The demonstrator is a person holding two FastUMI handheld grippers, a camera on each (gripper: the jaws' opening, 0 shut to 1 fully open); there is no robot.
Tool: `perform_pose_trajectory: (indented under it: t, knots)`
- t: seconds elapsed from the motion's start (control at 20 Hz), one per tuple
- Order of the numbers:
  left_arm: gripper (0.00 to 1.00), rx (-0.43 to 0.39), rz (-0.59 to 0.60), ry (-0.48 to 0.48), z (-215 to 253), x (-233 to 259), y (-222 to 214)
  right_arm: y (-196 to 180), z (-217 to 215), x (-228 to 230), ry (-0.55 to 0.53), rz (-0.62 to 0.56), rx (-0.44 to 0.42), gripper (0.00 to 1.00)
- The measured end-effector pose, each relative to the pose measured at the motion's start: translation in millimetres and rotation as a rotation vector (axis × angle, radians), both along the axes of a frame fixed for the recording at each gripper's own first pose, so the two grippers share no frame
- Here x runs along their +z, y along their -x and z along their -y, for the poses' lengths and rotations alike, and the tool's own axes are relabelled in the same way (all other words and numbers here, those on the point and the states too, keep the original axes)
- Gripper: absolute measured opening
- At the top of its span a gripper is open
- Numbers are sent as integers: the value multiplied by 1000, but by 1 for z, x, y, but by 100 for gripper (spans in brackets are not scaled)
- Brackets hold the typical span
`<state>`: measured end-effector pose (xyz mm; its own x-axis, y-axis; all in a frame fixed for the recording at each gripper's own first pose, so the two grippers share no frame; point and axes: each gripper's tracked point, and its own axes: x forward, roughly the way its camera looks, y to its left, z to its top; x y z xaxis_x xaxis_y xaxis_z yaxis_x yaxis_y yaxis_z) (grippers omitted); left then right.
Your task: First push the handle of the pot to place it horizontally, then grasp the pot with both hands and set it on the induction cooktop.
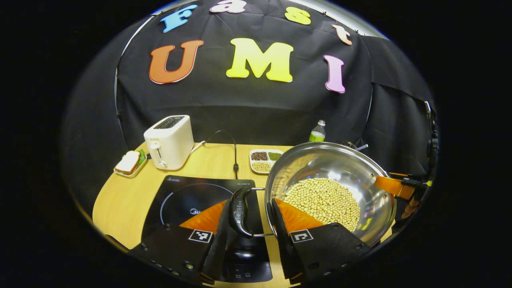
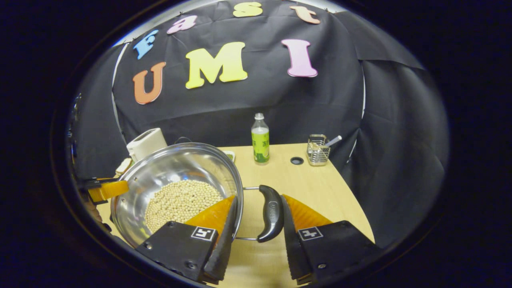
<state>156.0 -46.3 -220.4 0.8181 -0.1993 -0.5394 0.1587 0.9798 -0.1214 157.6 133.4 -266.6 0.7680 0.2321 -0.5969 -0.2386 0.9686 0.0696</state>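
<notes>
We see toaster [image 1: 169,141] and bottle [image 2: 260,140] behind the bean-filled pot [image 1: 332,168] (handles level); both grippers [image 1: 250,224] [image 2: 256,224] straddle handles, jaws wide.

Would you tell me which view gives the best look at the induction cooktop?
The left gripper view: the induction cooktop lies on the table just left of the pot, its ring marking visible. In the right gripper view, the pot and tongs cover that side, so I cannot make it out.

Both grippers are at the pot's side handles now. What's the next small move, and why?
Probably close both grippers before lifting. The left gripper straddles the pot's left handle, and the right gripper straddles the right handle, yet both stand open with gaps beside the handles. The induction cooktop lies just left of the pot.
</notes>
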Motion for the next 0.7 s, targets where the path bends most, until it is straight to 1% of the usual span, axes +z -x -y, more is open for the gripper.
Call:
perform_pose_trajectory:
  t: [0.2, 0.35, 0.55, 0.7]
  knots:
    - [55, 47, 34, -1, -37, 29, -5, -4, -41, 25, -20, 24, 41, 61]
    - [55, 82, 37, 6, -67, 38, -8, -6, -74, 38, -19, 36, 71, 61]
    - [55, 126, 53, -10, -109, 50, -14, -10, -123, 47, -33, 31, 114, 61]
    - [55, 161, 59, -26, -141, 55, -19, -12, -160, 46, -51, 15, 140, 61]
